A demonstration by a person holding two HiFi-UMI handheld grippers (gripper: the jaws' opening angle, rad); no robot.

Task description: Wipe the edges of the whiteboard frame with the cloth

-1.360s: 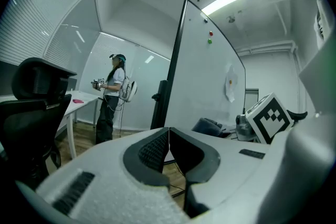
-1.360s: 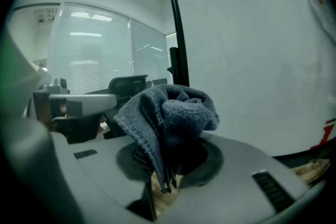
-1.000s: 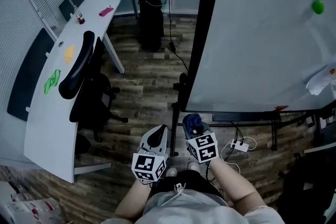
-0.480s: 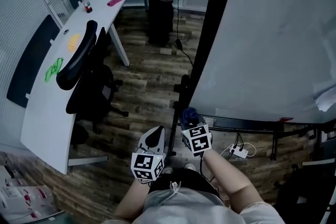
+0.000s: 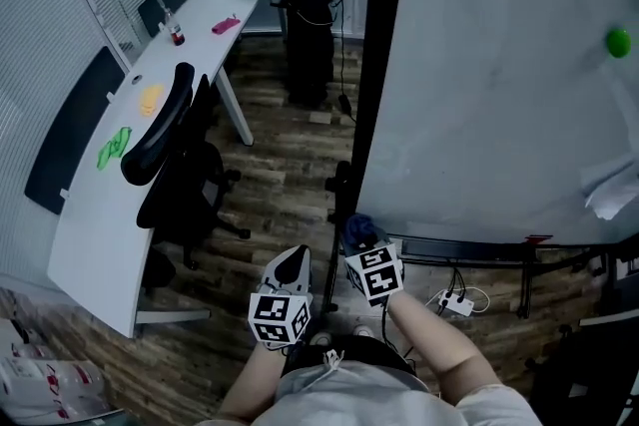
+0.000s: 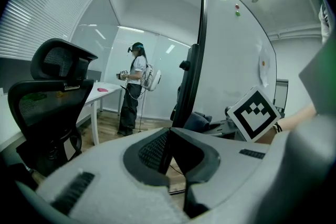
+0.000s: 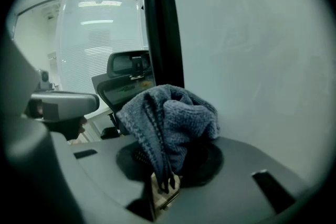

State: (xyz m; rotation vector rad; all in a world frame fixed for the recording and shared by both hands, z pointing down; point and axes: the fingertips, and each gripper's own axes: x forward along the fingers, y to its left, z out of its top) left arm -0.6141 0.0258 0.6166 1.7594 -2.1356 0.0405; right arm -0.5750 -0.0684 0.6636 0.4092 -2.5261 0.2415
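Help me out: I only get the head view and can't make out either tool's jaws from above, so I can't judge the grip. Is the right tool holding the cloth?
Observer: Yes. In the right gripper view the right tool is shut on the blue-grey knitted cloth, which bunches up above the jaws.
Operator: And the left tool?
Observer: The left gripper view shows the left tool with its jaws together and nothing between them.
Operator: Is the cloth lined up with the frame?
Observer: The black whiteboard frame rises directly behind the cloth. I cannot tell whether they touch.
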